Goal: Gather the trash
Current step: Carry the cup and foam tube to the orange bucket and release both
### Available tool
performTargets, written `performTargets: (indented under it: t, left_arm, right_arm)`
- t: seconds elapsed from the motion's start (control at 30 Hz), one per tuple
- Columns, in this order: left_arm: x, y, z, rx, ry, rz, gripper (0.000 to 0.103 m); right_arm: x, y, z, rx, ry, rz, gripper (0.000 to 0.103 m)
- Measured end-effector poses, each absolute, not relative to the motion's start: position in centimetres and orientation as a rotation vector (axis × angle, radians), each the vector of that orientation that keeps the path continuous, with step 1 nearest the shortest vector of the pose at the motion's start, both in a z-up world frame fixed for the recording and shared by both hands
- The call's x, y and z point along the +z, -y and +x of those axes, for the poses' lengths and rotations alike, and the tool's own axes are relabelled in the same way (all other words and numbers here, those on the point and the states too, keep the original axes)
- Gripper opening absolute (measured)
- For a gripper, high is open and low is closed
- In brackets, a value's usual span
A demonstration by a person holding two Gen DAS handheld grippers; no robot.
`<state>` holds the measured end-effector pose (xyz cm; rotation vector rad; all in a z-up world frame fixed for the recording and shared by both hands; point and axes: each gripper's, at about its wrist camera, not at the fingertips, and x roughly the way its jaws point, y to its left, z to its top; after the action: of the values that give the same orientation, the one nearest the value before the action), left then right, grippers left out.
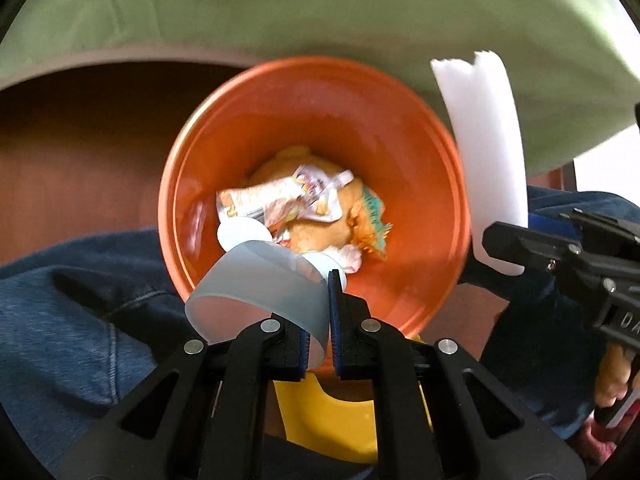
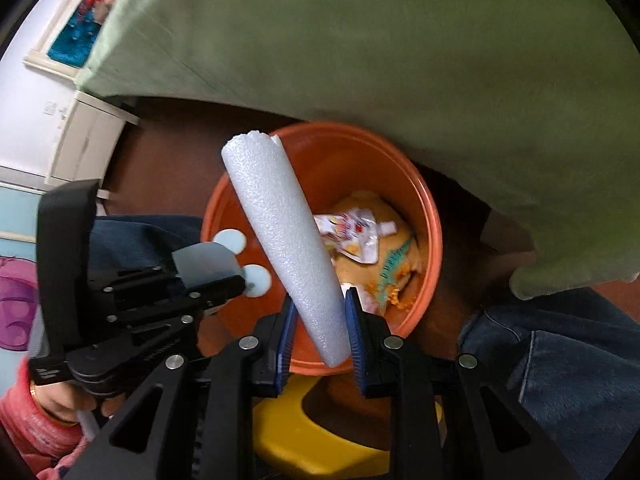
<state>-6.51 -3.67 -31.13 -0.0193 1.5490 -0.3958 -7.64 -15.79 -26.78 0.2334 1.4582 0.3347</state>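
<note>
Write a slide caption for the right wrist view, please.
Right gripper holds a white foam roll over the orange bucket of trash.

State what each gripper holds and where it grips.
Left gripper: translucent plastic cup, pinched by its wall near the rim. Right gripper: white foam roll, clamped near its lower end.

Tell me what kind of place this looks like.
Probably a home room, maybe a bedroom: green bedding hangs over an orange trash bin, with a framed picture on the wall.
</note>
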Motion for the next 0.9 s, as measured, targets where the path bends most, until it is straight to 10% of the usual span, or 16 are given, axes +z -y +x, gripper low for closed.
performTargets:
  t: [0.17,0.27,0.33,0.9]
  left_arm:
    - [-33.1,3.6,-6.1,-0.357,-1.613,-0.037,0.010]
    - [-33.2,3.5,-6.1,-0.339,-1.622,-0.047,0.052]
    - [-32.9,3.5,-6.1,-0.317,-1.595,-0.034,0.060]
    - [-30.2,3.8,-6.0,-0.302,-1.520,-0.021,0.069]
  right_arm:
    - [-28.4,15.9,-7.4,0.316,-1.490,0.242,0.033]
    - [-28.1,16.3,-7.5,0.298,-1.473,0.254,0.052]
    - [-27.7,16.9,-7.5,0.290,-1.462,0.259,0.056]
    - [-25.8,18.1,-7.3,0.280,-1.398,0.296,0.065]
